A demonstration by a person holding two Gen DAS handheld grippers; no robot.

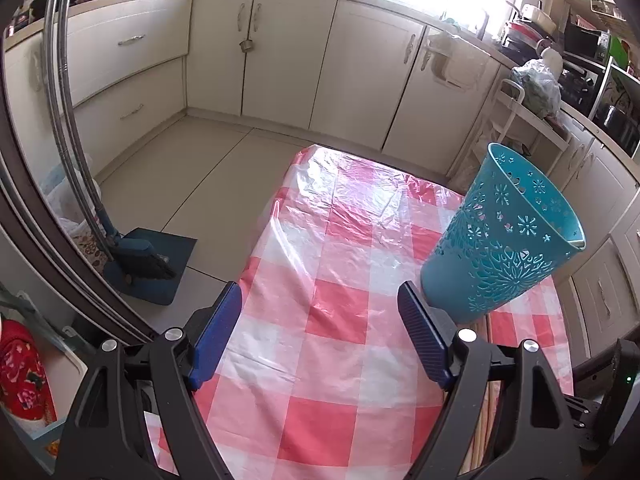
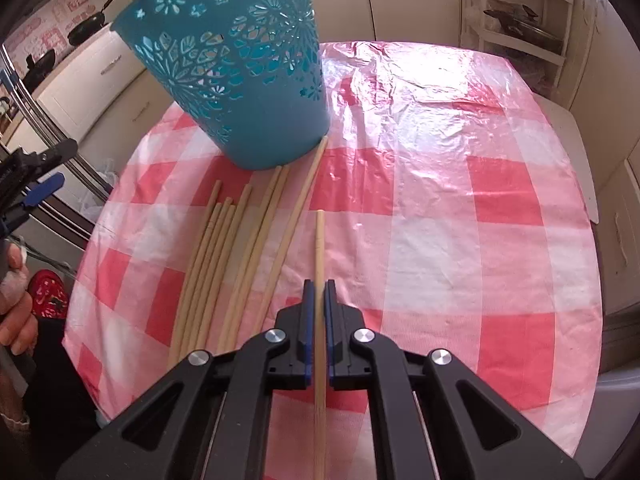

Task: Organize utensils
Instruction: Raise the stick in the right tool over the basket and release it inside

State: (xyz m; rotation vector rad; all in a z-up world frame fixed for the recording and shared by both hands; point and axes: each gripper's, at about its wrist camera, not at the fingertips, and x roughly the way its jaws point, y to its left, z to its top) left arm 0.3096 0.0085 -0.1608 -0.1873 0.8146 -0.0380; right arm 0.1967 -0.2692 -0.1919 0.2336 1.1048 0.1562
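A teal perforated holder (image 2: 236,80) stands upright on the red-and-white checked tablecloth (image 2: 440,220); it also shows in the left wrist view (image 1: 500,236). Several wooden chopsticks (image 2: 224,264) lie side by side in front of it. My right gripper (image 2: 319,286) is shut on one chopstick (image 2: 319,240), which runs lengthwise between the blue pads. My left gripper (image 1: 320,300) is open and empty above the cloth, left of the holder. A few chopstick ends (image 1: 486,400) show under its right finger.
Cream kitchen cabinets (image 1: 280,52) ring the room. A blue dustpan and broom (image 1: 140,260) stand on the floor left of the table. A white shelf rack (image 2: 516,20) stands behind the table. A person's hand (image 2: 16,312) is at the left edge.
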